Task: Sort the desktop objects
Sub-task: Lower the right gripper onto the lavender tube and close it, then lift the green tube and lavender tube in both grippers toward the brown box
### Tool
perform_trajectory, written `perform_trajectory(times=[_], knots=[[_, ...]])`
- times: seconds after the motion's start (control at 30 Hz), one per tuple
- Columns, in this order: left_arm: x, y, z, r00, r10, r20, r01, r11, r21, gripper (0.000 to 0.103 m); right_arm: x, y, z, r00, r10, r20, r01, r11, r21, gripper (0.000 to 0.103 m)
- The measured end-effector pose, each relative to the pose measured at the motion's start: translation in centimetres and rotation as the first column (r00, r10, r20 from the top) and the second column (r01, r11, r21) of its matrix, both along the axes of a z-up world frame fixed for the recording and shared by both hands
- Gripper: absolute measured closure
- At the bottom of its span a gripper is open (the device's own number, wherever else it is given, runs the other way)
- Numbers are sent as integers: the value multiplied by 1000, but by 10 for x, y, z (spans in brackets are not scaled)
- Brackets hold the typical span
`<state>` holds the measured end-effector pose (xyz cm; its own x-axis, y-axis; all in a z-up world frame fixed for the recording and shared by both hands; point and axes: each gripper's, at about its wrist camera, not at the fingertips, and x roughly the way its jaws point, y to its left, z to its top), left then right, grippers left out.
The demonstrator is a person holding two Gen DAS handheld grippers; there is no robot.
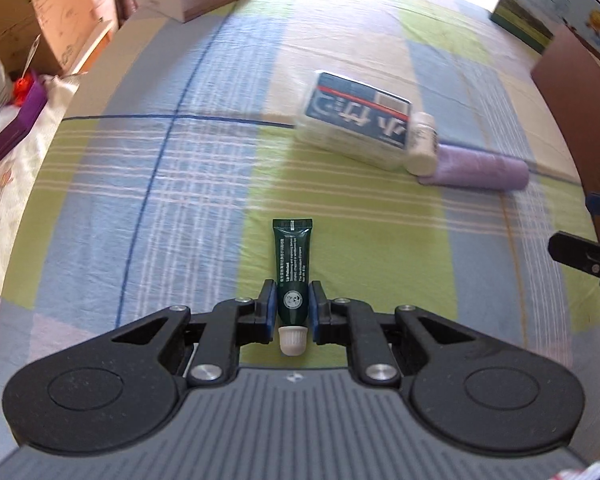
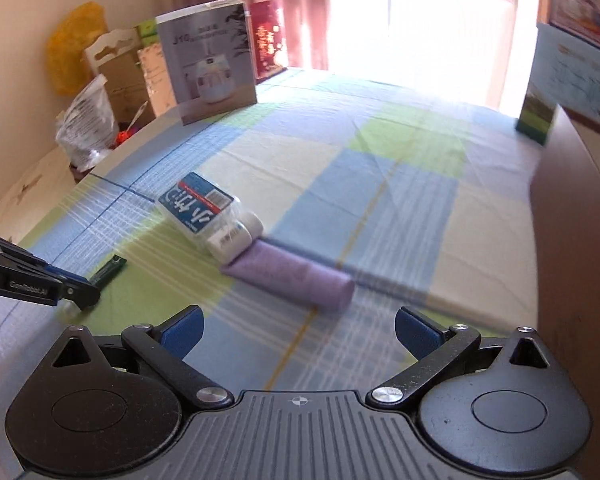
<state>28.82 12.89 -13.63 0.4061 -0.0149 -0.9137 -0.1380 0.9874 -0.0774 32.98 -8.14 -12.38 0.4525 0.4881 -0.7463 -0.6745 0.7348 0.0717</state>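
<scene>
My left gripper is shut on a dark green tube with a white cap, held near its cap end just above the checked cloth. The tube also shows in the right wrist view, with the left gripper at the left edge. Ahead lie a clear packet with a blue label, a white bottle and a purple roll, touching one another. They show in the right wrist view too: packet, bottle, roll. My right gripper is open and empty, short of the roll.
A checked green, blue and cream cloth covers the table. A grey product box and cardboard boxes stand at the far left, a plastic bag beside them. A brown wooden panel rises on the right, with a green box behind.
</scene>
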Motion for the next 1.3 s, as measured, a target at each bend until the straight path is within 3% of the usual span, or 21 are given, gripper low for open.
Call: perform_trajectory(times=[0.23, 0.33, 0.4, 0.67, 0.87, 1.0, 1.2, 1.3], knots=[[8, 5, -1, 1000, 24, 1, -24, 1000, 0, 90, 30, 29, -22, 992, 120, 39, -117, 991, -65, 18], [10, 4, -1, 1000, 25, -1, -25, 1000, -1, 90, 33, 37, -31, 982, 185, 25, -181, 977, -111, 34], [10, 3, -1, 1000, 23, -1, -23, 1000, -2, 90, 30, 40, -34, 975, 221, 36, -213, 965, -151, 53], [13, -1, -1, 1000, 12, -4, -12, 1000, -8, 90, 10, 37, -30, 964, 264, -17, -262, 949, -177, 74], [11, -16, -1, 1000, -28, -7, 28, 999, -20, 90, -4, 24, -24, 985, 133, -107, -147, 980, -137, 76], [5, -27, -1, 998, -58, -16, 57, 997, -57, 90, -19, 9, -19, 983, 55, -175, -77, 990, -118, 76], [-15, -46, 0, 993, -113, -37, 109, 990, -93, 90, -46, -8, -16, 976, 27, -218, -50, 994, -101, 76], [-19, -55, 0, 990, -135, -42, 132, 989, -70, 90, -50, -8, -19, 978, 19, -209, -40, 994, -97, 75]])
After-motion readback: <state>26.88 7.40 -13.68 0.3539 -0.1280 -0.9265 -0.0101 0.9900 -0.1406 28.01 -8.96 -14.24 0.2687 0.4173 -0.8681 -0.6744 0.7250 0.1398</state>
